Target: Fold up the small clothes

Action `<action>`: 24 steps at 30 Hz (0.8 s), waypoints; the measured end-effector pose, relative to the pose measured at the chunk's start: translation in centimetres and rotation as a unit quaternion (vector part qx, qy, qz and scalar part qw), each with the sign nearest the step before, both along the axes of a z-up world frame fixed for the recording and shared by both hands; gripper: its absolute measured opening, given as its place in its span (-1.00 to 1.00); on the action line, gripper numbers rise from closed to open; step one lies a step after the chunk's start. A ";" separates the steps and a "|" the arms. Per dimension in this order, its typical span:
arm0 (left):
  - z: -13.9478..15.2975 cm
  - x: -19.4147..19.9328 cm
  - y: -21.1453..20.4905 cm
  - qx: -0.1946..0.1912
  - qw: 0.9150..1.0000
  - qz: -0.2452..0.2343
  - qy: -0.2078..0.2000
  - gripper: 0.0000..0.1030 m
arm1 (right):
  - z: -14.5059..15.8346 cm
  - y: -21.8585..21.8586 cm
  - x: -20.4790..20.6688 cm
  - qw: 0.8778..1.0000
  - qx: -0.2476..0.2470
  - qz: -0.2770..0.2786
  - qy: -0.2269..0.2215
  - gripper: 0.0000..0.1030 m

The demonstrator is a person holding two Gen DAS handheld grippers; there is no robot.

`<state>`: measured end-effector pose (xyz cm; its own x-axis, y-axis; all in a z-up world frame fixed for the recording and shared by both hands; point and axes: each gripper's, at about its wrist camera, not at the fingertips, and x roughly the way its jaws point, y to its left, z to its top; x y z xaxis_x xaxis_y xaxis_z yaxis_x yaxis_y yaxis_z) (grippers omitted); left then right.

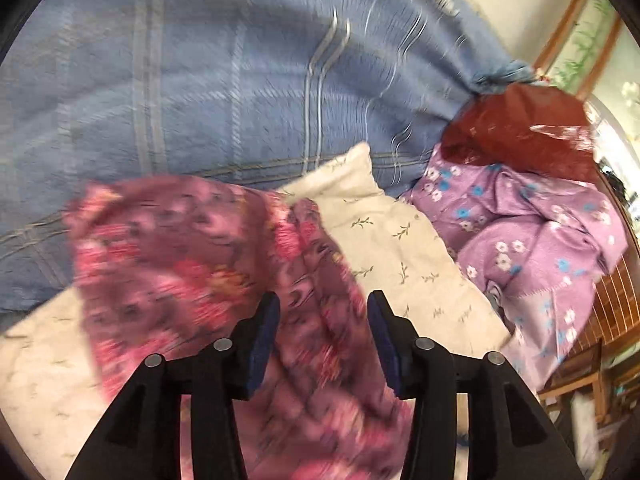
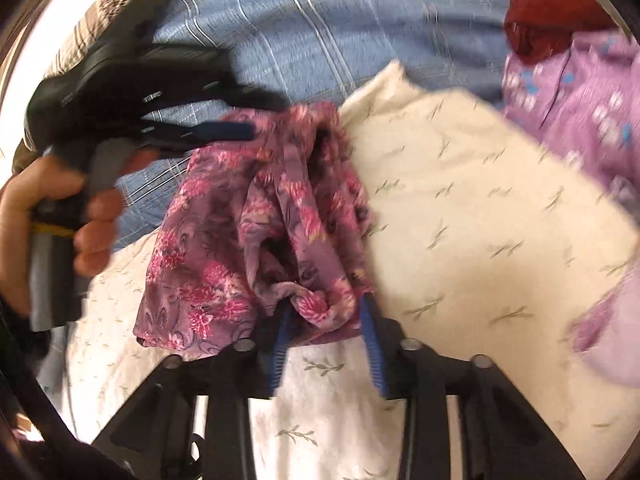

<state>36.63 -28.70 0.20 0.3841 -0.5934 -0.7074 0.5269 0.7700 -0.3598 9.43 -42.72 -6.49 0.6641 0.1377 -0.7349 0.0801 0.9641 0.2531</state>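
Both tools, left tool (image 1: 324, 312) and right tool (image 2: 326, 316), apparently released around floral garment (image 2: 240, 216).

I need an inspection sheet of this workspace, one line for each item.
Surface: blue checked bedcover with a cream leaf-print cloth spread on it.
Job's things: pink floral garment lying bunched on the cream cloth.
Clutter: lilac flowered cloth and dark red cloth, heaped to the right.
Grippers: left tool open, garment under it; right tool open, a garment fold between its pads.
Cables: nothing seen.
Surroundings: wooden furniture beside the bed; a hand holds the left tool.
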 end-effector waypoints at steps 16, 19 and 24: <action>-8.4 -6.2 10.3 0.032 0.998 0.040 0.040 -0.04 | -0.5 2.4 7.9 0.994 0.039 0.084 0.058 -0.69; -8.8 -6.5 9.9 0.030 0.999 0.028 0.033 -0.04 | -1.3 1.1 7.5 0.996 0.026 0.052 0.061 -0.87; -10.7 -6.3 10.0 0.053 0.998 0.015 0.042 -0.04 | -2.5 0.9 7.2 0.996 0.006 0.040 0.073 -0.87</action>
